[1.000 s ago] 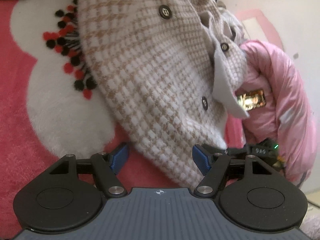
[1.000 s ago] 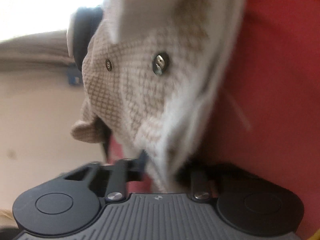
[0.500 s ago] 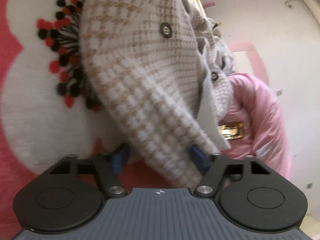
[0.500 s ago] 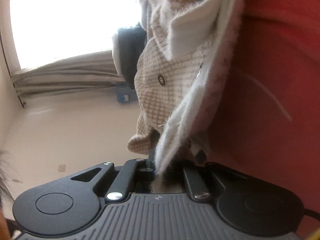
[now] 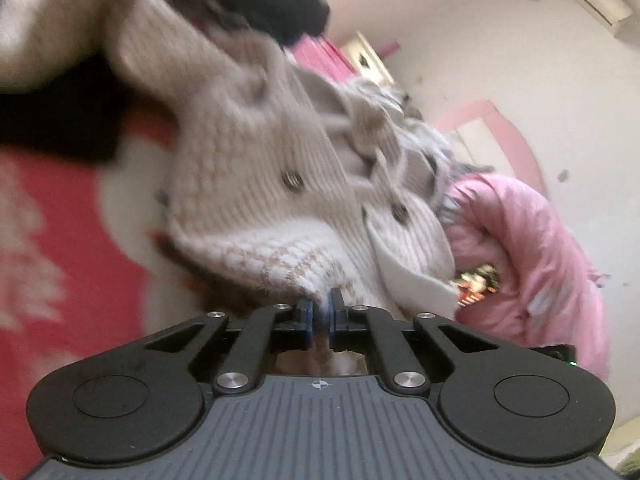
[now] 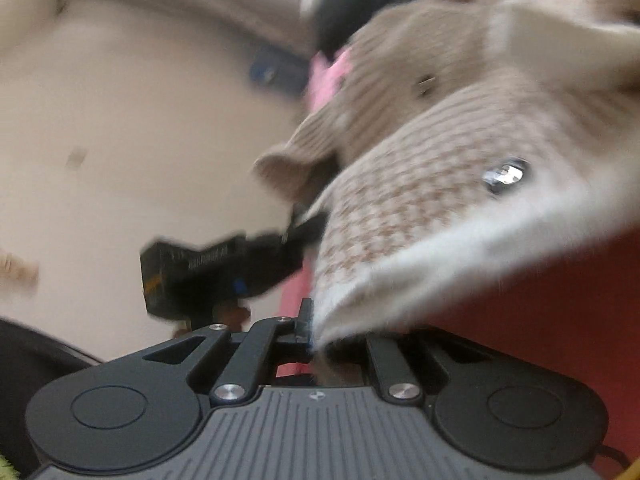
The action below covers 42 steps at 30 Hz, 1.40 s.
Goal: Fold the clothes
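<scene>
Cardigan (image 5: 256,184), held up over the red blanket (image 5: 76,240), looks soft, thick & floppy, so we pinch its hem w/ both: left gripper (image 5: 319,312) and right gripper (image 6: 320,330) clamped on knit.

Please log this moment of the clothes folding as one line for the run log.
stage: lifting | item: checked cardigan | left gripper: shut on hem | right gripper: shut on white edge | backdrop: pink quilt | both views blurred
</scene>
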Each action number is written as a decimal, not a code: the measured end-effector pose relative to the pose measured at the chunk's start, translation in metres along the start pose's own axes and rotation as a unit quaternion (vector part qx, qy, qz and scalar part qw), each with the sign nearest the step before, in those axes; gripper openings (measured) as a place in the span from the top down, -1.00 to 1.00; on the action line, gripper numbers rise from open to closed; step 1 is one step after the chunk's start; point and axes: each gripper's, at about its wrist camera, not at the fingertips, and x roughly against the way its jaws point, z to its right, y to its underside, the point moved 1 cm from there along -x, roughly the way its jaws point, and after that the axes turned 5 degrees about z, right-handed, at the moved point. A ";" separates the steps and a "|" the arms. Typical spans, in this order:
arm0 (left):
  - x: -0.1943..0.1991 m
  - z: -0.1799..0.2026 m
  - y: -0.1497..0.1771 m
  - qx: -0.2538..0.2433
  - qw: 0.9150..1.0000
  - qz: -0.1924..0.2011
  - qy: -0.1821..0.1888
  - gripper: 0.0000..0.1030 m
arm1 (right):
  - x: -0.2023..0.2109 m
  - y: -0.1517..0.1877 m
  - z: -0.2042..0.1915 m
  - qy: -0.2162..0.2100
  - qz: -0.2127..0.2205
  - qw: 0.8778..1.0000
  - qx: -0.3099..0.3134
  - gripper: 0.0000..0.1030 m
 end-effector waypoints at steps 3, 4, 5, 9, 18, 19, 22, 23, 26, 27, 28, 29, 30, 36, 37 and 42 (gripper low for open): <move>-0.012 -0.014 0.005 -0.016 0.998 -0.010 -0.052 0.91 | -0.009 0.019 0.005 0.044 -0.038 0.998 0.026 0.73; -0.018 -0.019 0.007 -0.016 0.998 -0.018 -0.063 0.91 | -0.012 0.022 0.013 0.067 -0.057 0.996 0.018 0.64; -0.023 -0.023 0.009 -0.015 0.997 -0.024 -0.071 0.91 | -0.012 0.024 0.024 0.090 -0.080 0.993 -0.007 0.48; -0.033 -0.037 0.011 -0.016 0.995 -0.050 -0.082 0.87 | 0.043 0.023 0.047 0.120 -0.081 0.988 -0.059 0.04; -0.041 -0.042 0.013 0.009 0.993 -0.082 -0.079 0.40 | 0.249 -0.057 0.060 0.134 0.155 0.976 -0.070 -0.64; -0.042 -0.041 0.015 0.009 0.994 -0.080 -0.079 0.39 | 0.261 -0.069 0.071 0.163 0.185 0.966 -0.080 -0.64; -0.045 -0.037 0.017 0.007 0.994 -0.077 -0.082 0.38 | 0.281 -0.093 0.106 0.262 0.212 0.936 -0.099 -0.65; -0.046 -0.035 0.018 0.004 0.994 -0.076 -0.084 0.38 | 0.278 -0.100 0.119 0.281 0.201 0.933 -0.103 -0.65; -0.051 -0.028 0.021 -0.012 0.993 -0.068 -0.095 0.40 | 0.237 -0.111 0.144 0.294 0.135 0.940 -0.107 -0.44; -0.052 -0.026 0.022 -0.019 0.993 -0.064 -0.100 0.49 | 0.219 -0.110 0.144 0.298 0.113 0.943 -0.099 -0.05; -0.053 -0.023 0.023 -0.030 0.992 -0.062 -0.107 0.55 | 0.203 -0.110 0.141 0.303 0.096 0.945 -0.083 0.17; -0.054 -0.020 0.024 -0.039 0.991 -0.062 -0.113 0.63 | 0.195 -0.109 0.133 0.305 0.091 0.946 -0.060 0.65; -0.054 -0.017 0.024 -0.046 0.990 -0.065 -0.117 0.70 | 0.192 -0.109 0.122 0.304 0.094 0.947 -0.040 0.90; -0.054 -0.012 0.022 -0.070 0.985 -0.093 -0.129 0.81 | 0.265 -0.119 0.063 0.331 0.196 0.923 0.024 0.91; -0.054 -0.011 0.022 -0.073 0.984 -0.095 -0.129 0.81 | 0.279 -0.118 0.065 0.351 0.204 0.914 0.020 0.91; -0.058 -0.010 0.024 -0.085 0.982 -0.110 -0.130 0.80 | 0.322 -0.113 0.093 0.433 0.214 0.876 -0.006 0.91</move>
